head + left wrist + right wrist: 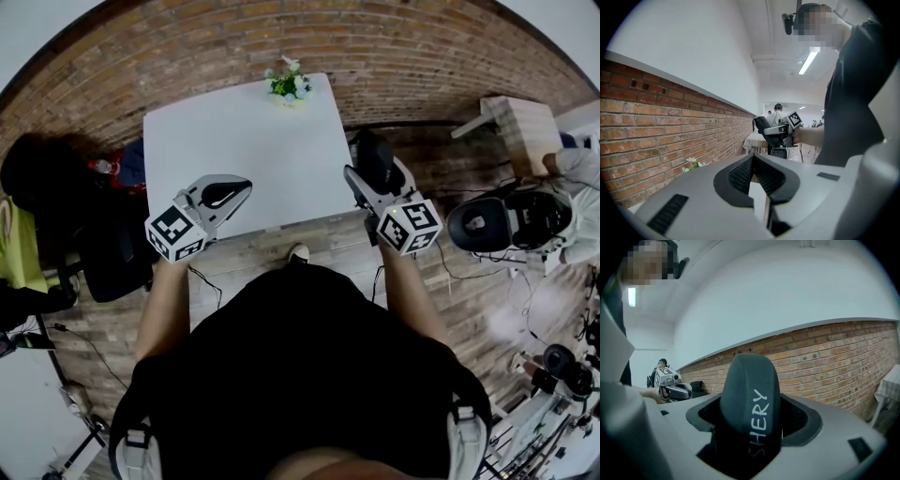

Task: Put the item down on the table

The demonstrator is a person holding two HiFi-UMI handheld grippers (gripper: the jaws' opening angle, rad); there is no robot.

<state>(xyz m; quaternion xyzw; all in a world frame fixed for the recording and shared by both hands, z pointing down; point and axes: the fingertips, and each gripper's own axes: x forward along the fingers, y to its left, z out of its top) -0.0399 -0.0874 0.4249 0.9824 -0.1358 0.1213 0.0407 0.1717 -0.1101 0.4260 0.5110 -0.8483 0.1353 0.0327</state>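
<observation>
The dark rounded item (751,380), printed "SHERY", is clamped between the jaws of the right gripper (751,425). Its lower end is sunk out of sight between them, so its full shape cannot be told. In the head view it is a dark lump held just off the right edge of the white table (234,150). The left gripper (752,176) hangs over the table's near left corner, its jaws together on nothing. A small bunch of flowers (289,86) stands at the far edge.

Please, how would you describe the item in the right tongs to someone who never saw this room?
Find the white table by the brick wall. Near its right edge, the right tongs grip a black rounded item. Only it bears pale letters, SHERY; the left tongs hold nothing.
</observation>
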